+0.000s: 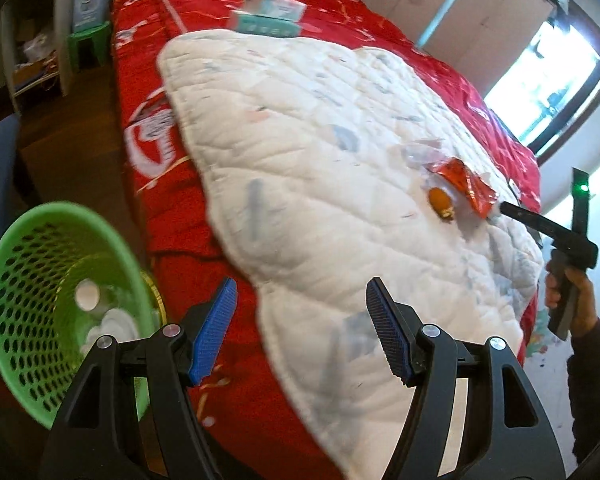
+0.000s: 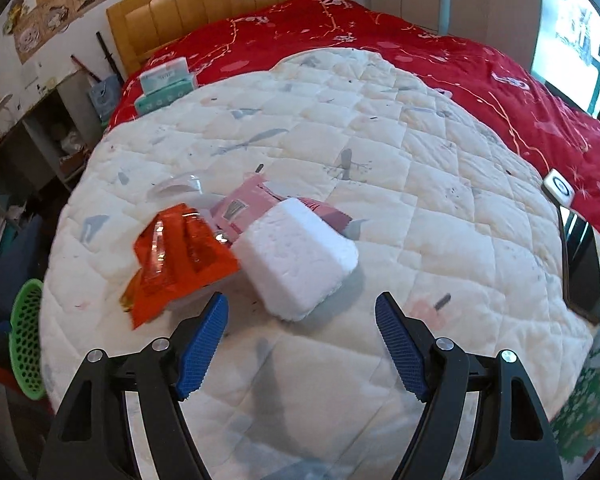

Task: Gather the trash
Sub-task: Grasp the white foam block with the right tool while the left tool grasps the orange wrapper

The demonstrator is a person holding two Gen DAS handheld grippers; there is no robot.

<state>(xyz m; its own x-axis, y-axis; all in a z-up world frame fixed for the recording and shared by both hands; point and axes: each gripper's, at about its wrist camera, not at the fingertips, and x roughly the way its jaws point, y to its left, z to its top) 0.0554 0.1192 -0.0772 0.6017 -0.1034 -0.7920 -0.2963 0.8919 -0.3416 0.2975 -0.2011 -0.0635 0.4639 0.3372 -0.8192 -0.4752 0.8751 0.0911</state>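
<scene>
Two hand-held grippers hang over a bed strewn with rubbish. Nearest the right wrist camera, the right gripper [image 2: 301, 322], black-framed with ribbed blue pads, tilts steeply down with its jaws apart and nothing between them. Just beyond its tips lies a white, rounded-corner foam block [image 2: 296, 254], pitted and slightly tilted, its long axis running from near right to far left. Touching its left side is a crinkled, glossy orange foil wrapper [image 2: 180, 258], its length running towards the camera. Behind both lies a flat pink paper packet [image 2: 246, 204], partly under the block, and further left a scrap of clear plastic film [image 2: 180, 188]. All rest on a white quilted bedspread [image 2: 380, 152] with stitched squares and faint grey marks, laid over a red printed blanket [image 2: 440, 64].

In the left wrist view, the left gripper [image 1: 300, 332] also points down with jaws spread and empty, over the near edge of the bedspread. Beside it, off the bed's edge, stands a green perforated plastic wastebasket [image 1: 28, 292], tilted in view, with pale items inside. Across the bedspread a small orange oval object [image 1: 440, 202] sits beside the wrapper. At the right edge a person's hand [image 1: 572, 300] grips the handle of the other tool.

Far back, teal tissue packs [image 2: 166, 84] lie near a wooden headboard [image 2: 228, 4].
</scene>
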